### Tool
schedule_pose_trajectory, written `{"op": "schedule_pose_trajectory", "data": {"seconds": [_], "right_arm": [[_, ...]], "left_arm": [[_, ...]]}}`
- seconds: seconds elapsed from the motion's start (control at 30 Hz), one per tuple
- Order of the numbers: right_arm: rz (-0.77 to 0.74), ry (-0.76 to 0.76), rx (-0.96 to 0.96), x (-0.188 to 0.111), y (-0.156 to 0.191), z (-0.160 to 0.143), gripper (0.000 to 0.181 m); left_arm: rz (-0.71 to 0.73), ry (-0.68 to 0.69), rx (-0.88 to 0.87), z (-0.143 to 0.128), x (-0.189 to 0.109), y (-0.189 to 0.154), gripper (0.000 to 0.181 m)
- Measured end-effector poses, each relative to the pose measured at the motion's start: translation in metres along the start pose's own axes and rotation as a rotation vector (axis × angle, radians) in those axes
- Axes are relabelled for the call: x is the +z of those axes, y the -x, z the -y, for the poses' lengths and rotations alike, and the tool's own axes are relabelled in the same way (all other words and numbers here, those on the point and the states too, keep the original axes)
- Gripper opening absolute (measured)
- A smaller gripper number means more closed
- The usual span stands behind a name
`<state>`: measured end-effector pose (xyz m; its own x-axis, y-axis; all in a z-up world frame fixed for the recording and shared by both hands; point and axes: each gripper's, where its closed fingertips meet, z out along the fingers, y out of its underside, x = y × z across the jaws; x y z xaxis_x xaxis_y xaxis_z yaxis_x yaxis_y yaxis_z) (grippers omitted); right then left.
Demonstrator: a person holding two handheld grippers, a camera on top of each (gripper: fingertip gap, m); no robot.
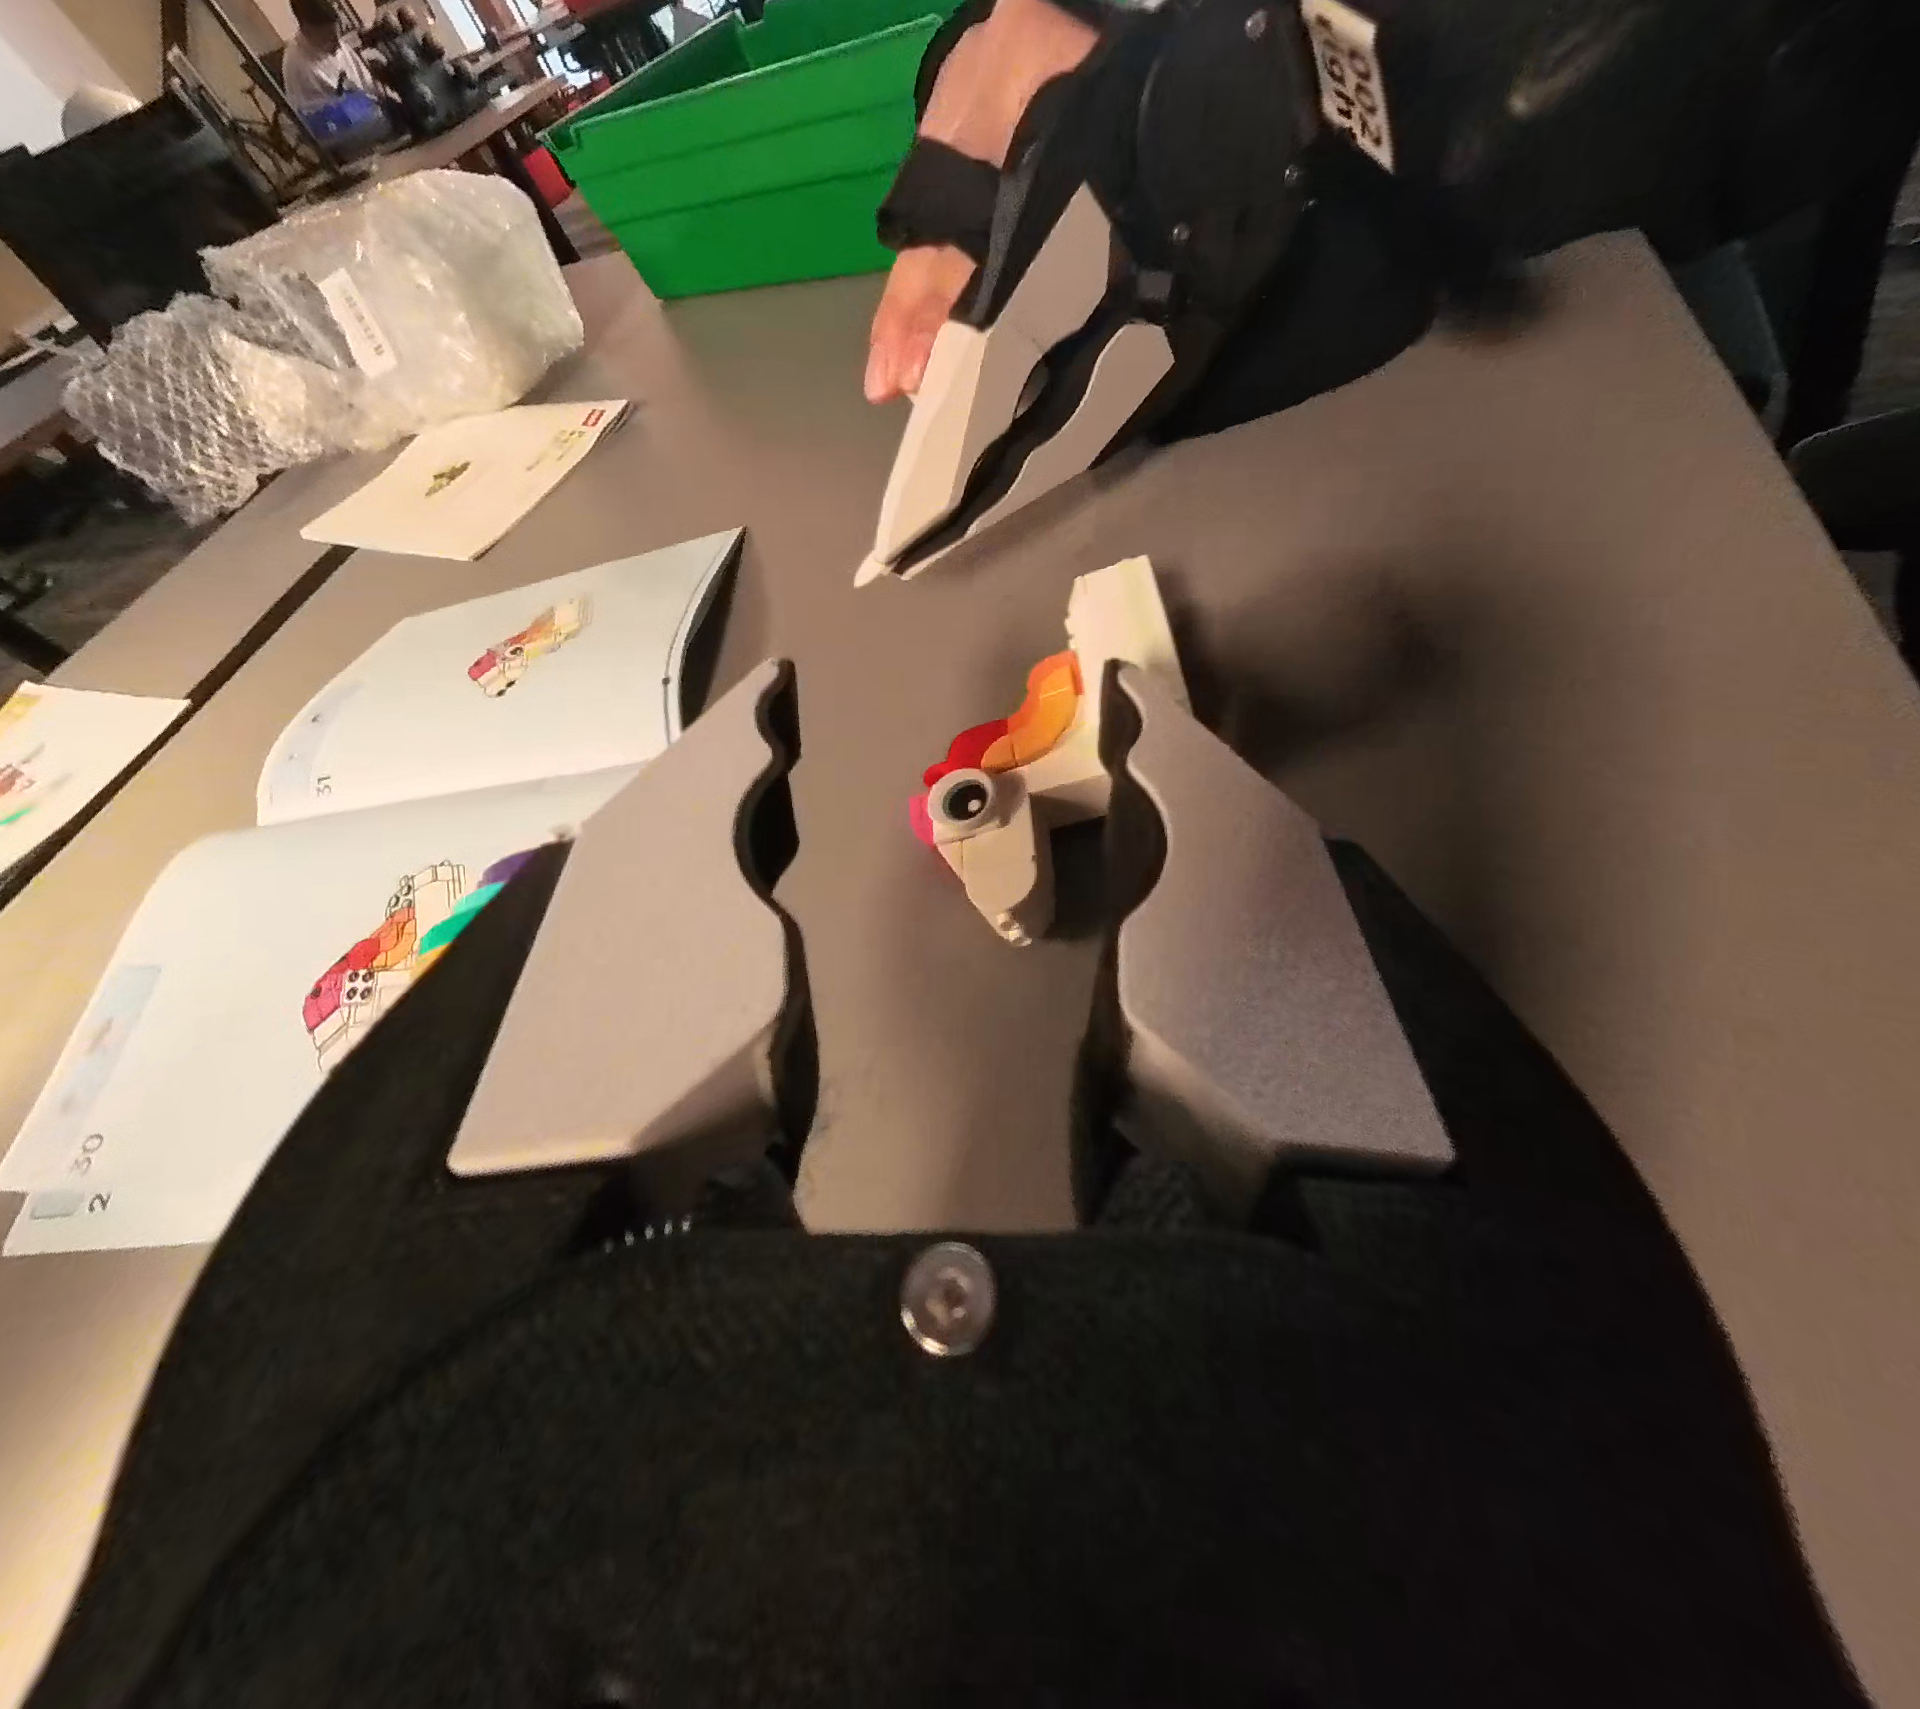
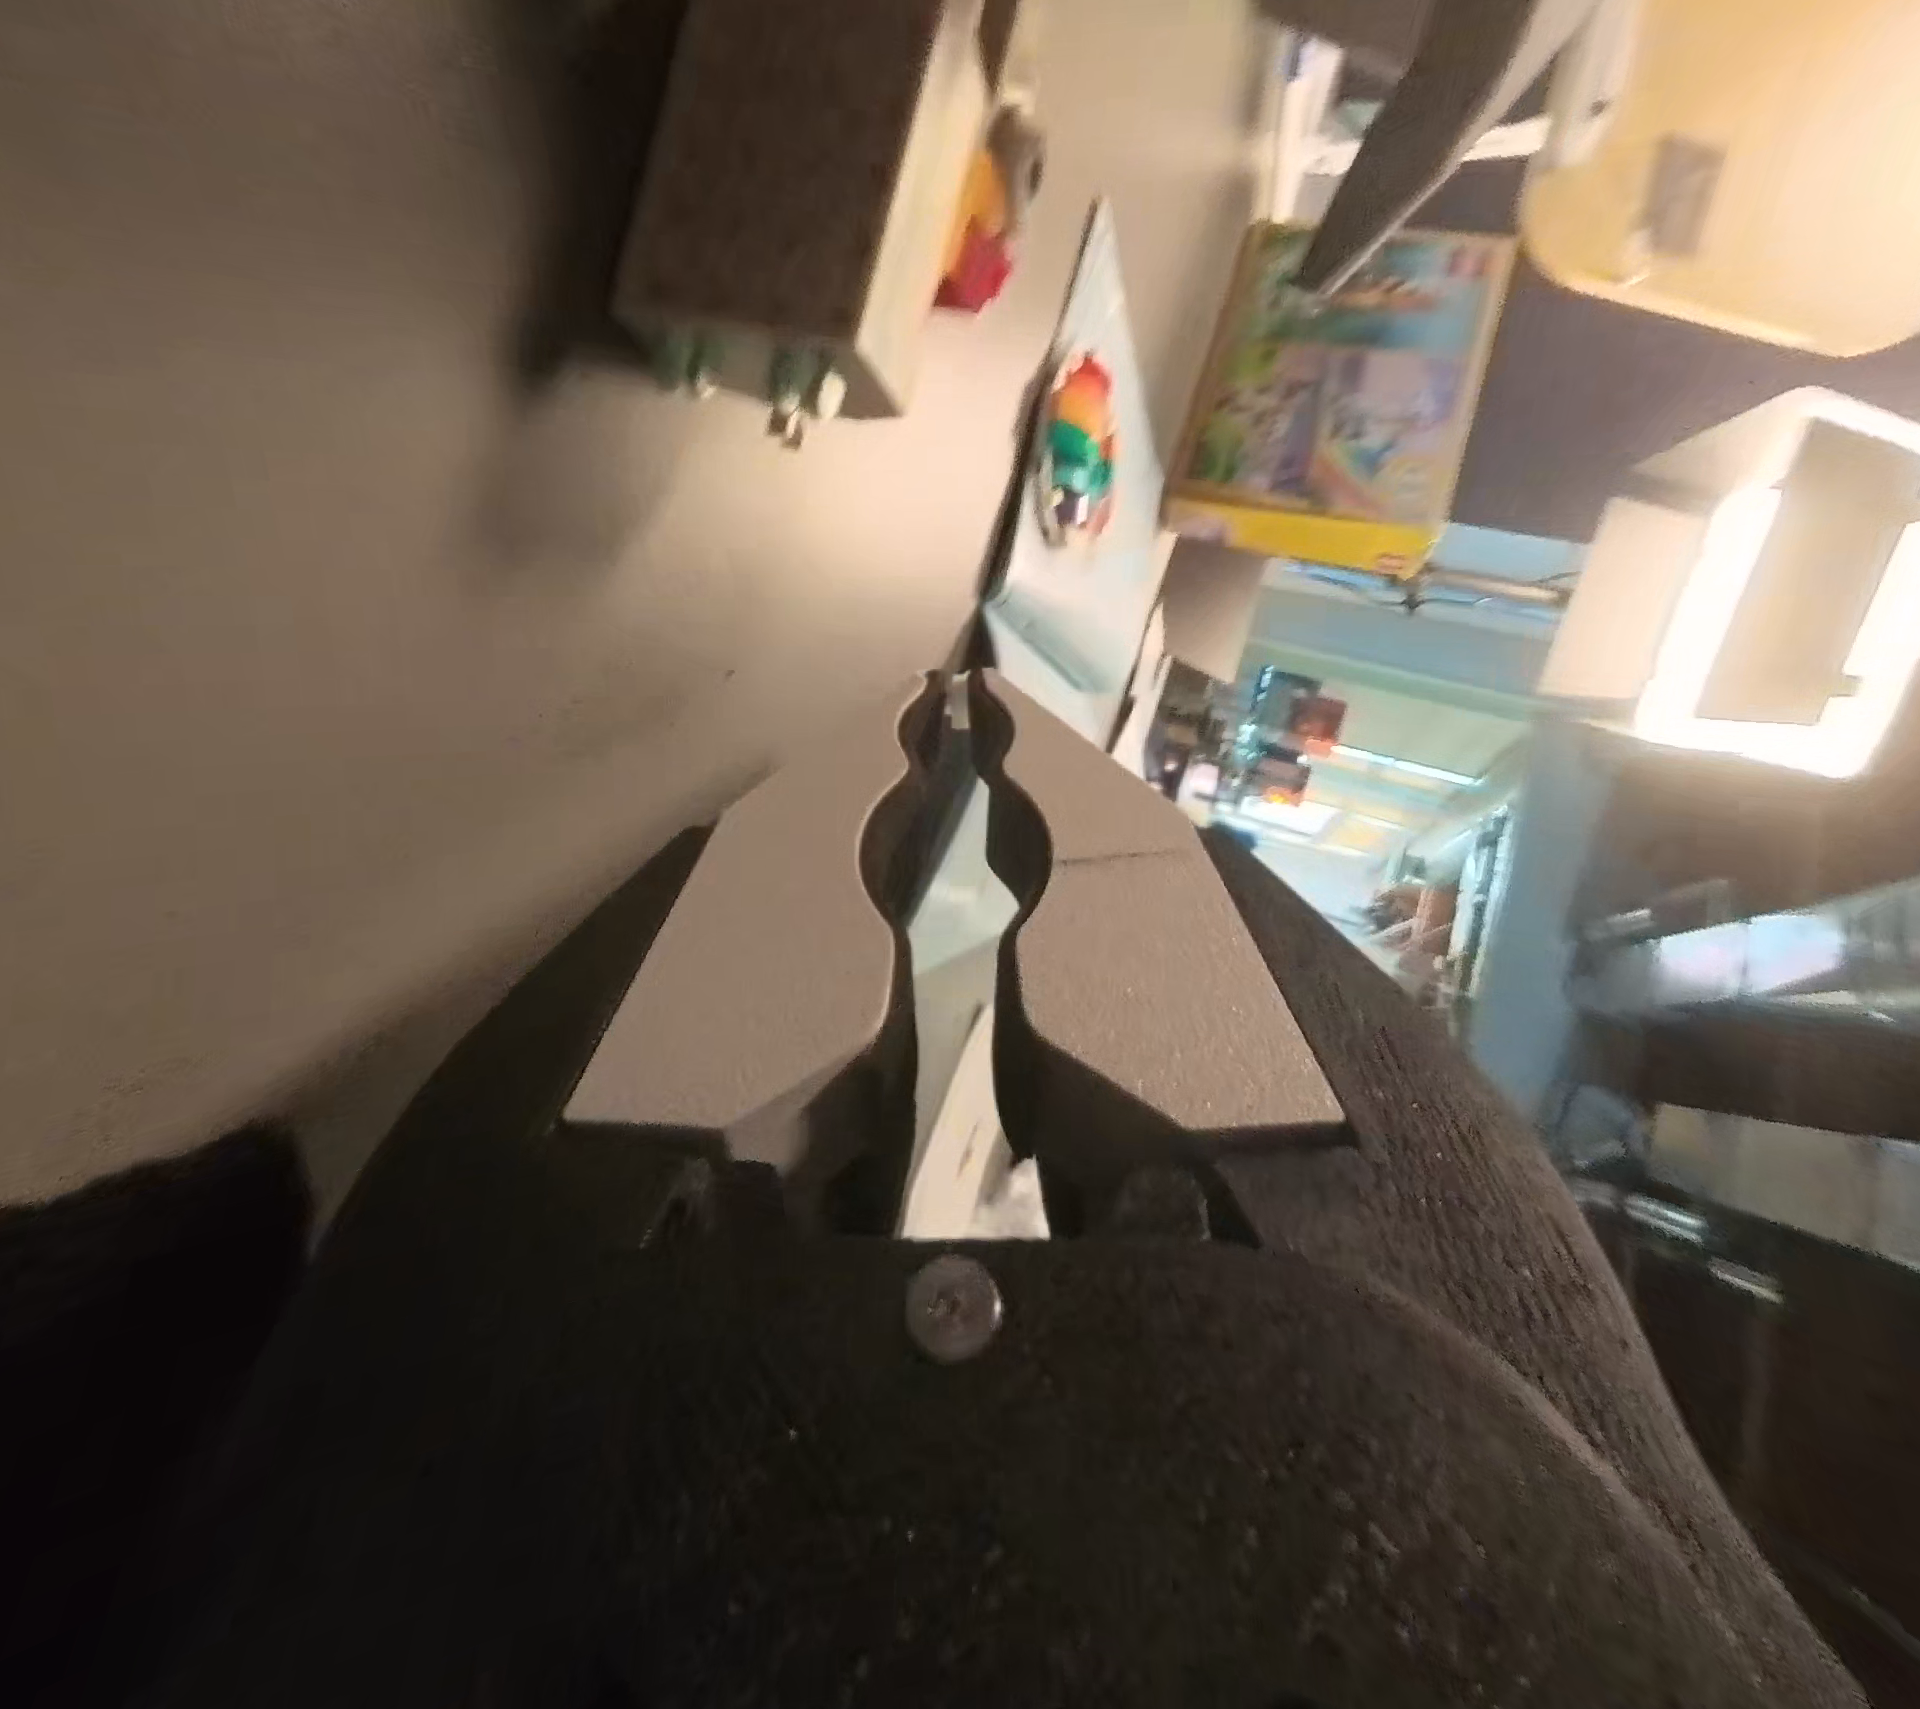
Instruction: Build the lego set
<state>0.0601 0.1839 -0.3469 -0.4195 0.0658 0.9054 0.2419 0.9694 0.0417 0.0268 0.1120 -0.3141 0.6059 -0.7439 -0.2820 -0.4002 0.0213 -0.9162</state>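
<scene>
A partly built lego model (image 1: pixel 997 802) lies on the grey table (image 1: pixel 1507 724): white body, red and orange mane, a head with one round eye. My left gripper (image 1: pixel 943 691) is open around it, and the model lies close against the right finger (image 1: pixel 1174 828). My right gripper (image 1: pixel 883 568) hovers just beyond it, tips pointing down at the table, held by a gloved hand. In the right wrist view the right gripper (image 2: pixel 958 695) is shut on a small white piece (image 2: pixel 956 709). The model (image 2: pixel 790 142) shows there blurred, ahead and to the left.
An open instruction booklet (image 1: pixel 488 703) lies left of the model, with a smaller leaflet (image 1: pixel 468 475) behind it. Bubble wrap (image 1: pixel 343 329) and stacked green bins (image 1: pixel 748 132) stand at the back. The lego box (image 2: pixel 1340 392) stands beyond the booklet (image 2: pixel 1086 433). The table edge runs along the right. The grippers' ends are close to 9 cm from one another.
</scene>
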Motion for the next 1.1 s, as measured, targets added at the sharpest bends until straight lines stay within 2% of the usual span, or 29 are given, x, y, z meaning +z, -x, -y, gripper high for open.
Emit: {"op": "schedule_pose_trajectory", "data": {"seconds": [0.27,0.73,0.97,1.1], "right_arm": [[0.225,0.061,0.184,0.001,0.027,-0.009,0.003],[0.335,0.042,0.416,-0.006,0.029,-0.001,0.003],[0.384,-0.062,0.614,-0.008,0.027,0.003,0.013],[0.434,-0.193,0.833,-0.017,0.017,0.008,0.025]], "left_arm": [[-0.015,0.028,-0.059,-0.004,0.001,0.001,0.056],[-0.022,0.033,-0.076,-0.004,0.002,0.002,0.056],[-0.032,0.031,-0.081,-0.005,0.002,0.001,0.055],[-0.028,0.025,-0.08,-0.004,0.002,0.002,0.055]]}}
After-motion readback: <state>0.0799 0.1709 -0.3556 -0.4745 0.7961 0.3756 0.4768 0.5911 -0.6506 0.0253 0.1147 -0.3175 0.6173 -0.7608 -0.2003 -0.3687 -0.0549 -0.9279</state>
